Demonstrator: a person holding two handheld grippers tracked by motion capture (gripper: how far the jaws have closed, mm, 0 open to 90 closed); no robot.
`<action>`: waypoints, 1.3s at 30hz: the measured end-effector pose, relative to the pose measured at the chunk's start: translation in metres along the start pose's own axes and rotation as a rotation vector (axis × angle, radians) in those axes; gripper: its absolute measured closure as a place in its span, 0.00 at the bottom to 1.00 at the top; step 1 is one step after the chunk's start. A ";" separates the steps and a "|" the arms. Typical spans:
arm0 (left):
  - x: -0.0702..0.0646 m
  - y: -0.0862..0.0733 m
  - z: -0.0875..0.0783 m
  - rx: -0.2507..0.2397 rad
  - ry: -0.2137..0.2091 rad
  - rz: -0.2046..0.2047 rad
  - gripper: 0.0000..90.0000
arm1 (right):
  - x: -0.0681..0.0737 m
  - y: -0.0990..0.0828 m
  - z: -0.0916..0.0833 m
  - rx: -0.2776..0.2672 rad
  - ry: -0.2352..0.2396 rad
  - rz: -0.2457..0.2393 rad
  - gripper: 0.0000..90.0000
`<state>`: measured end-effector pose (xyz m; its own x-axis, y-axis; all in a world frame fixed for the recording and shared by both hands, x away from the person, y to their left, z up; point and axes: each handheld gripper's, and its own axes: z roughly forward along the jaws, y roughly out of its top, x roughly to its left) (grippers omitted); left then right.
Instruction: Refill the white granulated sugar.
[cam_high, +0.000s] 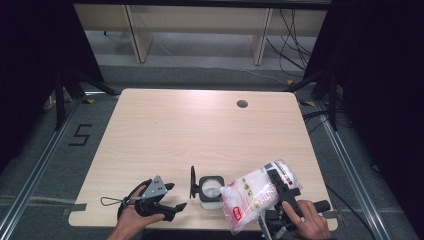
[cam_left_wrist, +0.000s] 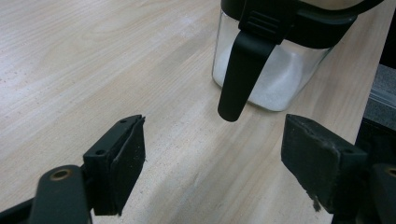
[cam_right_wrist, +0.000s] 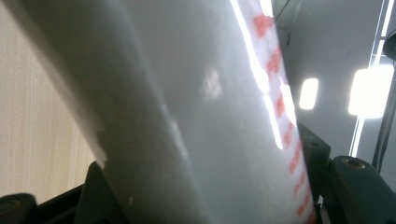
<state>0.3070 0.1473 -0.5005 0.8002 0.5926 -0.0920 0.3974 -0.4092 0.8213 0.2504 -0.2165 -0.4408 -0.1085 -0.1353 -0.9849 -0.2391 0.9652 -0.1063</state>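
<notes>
- Left gripper (cam_high: 170, 196): I hold it low over the table (cam_high: 200, 130), at the near edge, with its jaws spread wide and nothing between them. The gap is aimed at the jar so that it can brace or steady the jar when needed; no pad touches it.
- Latch (cam_left_wrist: 243, 70): the jar's black clasp hangs down loose just ahead of my left gripper, between the lines of its two jaws. It is unfastened, which frees the lid.
- Lid (cam_high: 193, 182): it stands swung open on the jar's side nearest my left gripper, leaving the mouth clear for filling.
- Jar (cam_high: 211, 188): this clear, square container stands upright between my two grippers, just ahead of the left one and just beside the bag's lower end. White granules already cover its bottom.
- Bag (cam_high: 255, 192): this clear plastic pouch of white granules, with red print, is tilted so that its low corner points at the jar's mouth. I judge this is the pouring posture.
- Right gripper (cam_high: 280, 187): its jaws are partly closed, clamping the bag across its width. The hold sits at the bag's upper part, so the contents can run down toward the jar.
</notes>
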 end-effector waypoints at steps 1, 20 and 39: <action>0.001 0.000 0.000 0.004 0.004 0.008 0.24 | 0.000 0.001 -0.001 0.016 0.014 0.006 0.46; 0.001 0.000 0.000 0.000 -0.004 0.019 0.24 | -0.002 0.001 -0.001 0.011 0.009 0.001 0.46; 0.000 0.000 0.000 -0.002 0.000 -0.005 0.24 | -0.002 0.000 -0.001 -0.002 -0.005 0.013 0.46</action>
<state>0.3068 0.1472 -0.5005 0.7985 0.5944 -0.0958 0.4002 -0.4051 0.8221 0.2500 -0.2165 -0.4390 -0.1064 -0.1220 -0.9868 -0.2392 0.9664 -0.0937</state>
